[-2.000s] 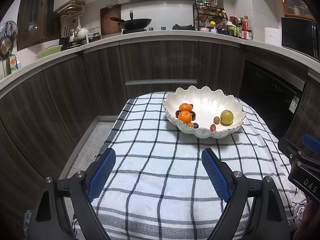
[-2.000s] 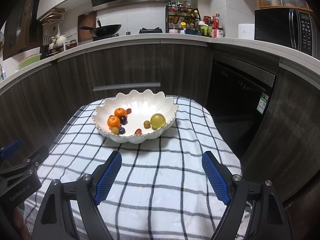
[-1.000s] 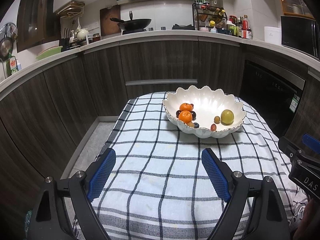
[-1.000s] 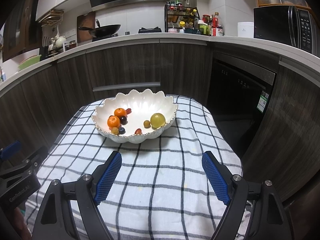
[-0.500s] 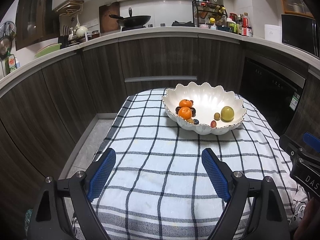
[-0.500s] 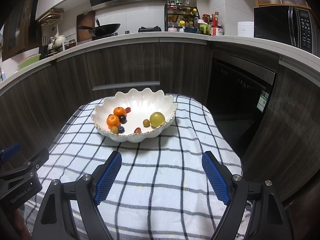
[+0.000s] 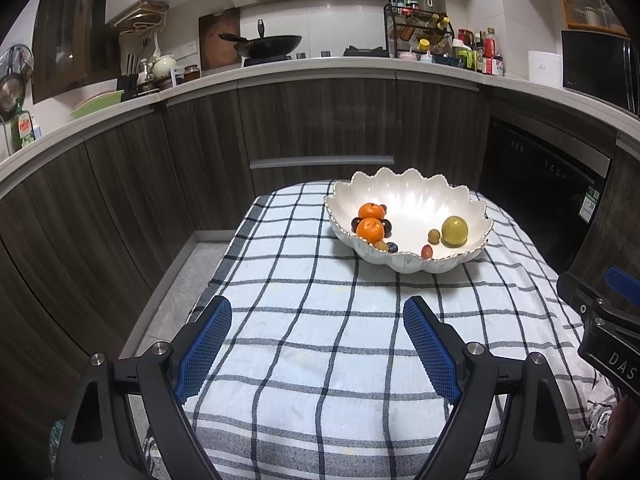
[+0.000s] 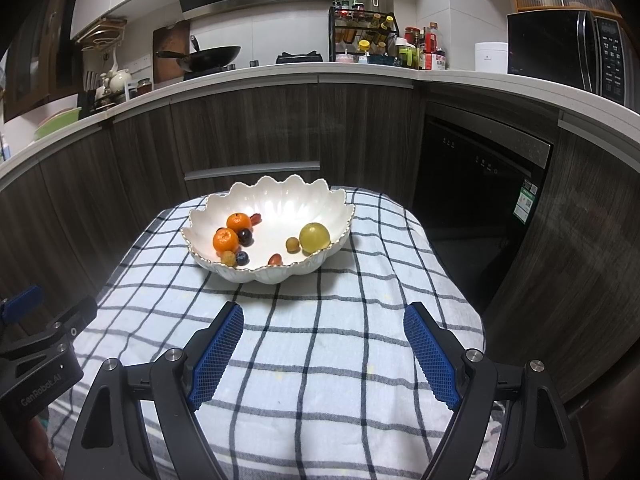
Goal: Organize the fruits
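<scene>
Change noted: against the views of two seconds ago, both cameras have drawn back and risen very slightly; the bowl point(image 7: 408, 222) sits a little higher and smaller in frame than before; its contents have not shifted; nothing has been picked up or set down. Judgement: no sorting step is under way; either the fruit is already gathered, or work has not begun.

Left claw point(image 7: 318, 350): jaws wide apart, empty, held above the checked cloth point(image 7: 304, 320) on the bench, near its front edge. Right claw point(image 8: 320, 350): likewise spread and empty; each claw's body shows at the margin of the other's view.

Location of fruit: all of it lies inside the white scalloped bowl, at the far end of the bench; two oranges point(image 8: 226, 239) touching at the left, dark grapes point(image 8: 245, 237) beside them; a yellow-green round fruit point(image 8: 314, 237) to the right, a small brown fruit point(image 8: 292, 244) just beside it; a red grape point(image 8: 274, 258) and a blueberry point(image 8: 241, 257) near the front rim.

Relation: the bowl stands well ahead of both claws; ahead and to the right of the left claw, ahead and slightly left of the right claw; no loose fruit is visible on the cloth.
</scene>
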`<state>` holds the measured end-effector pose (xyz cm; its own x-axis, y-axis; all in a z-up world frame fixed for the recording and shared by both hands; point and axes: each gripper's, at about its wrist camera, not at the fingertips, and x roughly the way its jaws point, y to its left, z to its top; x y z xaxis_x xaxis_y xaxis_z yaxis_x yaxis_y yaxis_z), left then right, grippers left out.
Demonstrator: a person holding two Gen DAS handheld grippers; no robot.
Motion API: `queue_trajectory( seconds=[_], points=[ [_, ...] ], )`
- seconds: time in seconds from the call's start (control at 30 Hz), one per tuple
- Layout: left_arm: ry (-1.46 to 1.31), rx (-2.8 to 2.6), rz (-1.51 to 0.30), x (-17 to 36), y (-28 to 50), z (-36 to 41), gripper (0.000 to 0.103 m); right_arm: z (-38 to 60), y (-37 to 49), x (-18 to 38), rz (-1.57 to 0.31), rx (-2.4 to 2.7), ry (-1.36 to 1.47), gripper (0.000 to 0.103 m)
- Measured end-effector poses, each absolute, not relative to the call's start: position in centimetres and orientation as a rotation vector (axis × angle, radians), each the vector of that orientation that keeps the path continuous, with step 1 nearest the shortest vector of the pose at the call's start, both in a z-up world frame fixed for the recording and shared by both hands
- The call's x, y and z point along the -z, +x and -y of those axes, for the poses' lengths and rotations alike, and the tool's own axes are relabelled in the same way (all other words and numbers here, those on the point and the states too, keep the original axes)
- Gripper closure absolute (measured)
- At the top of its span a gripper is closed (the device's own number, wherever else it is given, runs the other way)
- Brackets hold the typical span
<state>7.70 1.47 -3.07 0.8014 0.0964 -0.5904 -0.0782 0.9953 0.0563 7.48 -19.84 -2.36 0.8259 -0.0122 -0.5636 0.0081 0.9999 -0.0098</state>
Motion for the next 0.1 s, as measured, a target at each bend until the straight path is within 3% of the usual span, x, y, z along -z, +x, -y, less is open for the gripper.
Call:
queue_trajectory(
  seconds=[0.1],
  points=[
    [0.024, -0.089, -0.639, 3.13, 7.79, -1.44, 0.015, 19.84, 7.49, 2.36, -0.600, 0.011, -0.006, 0.020]
  ],
)
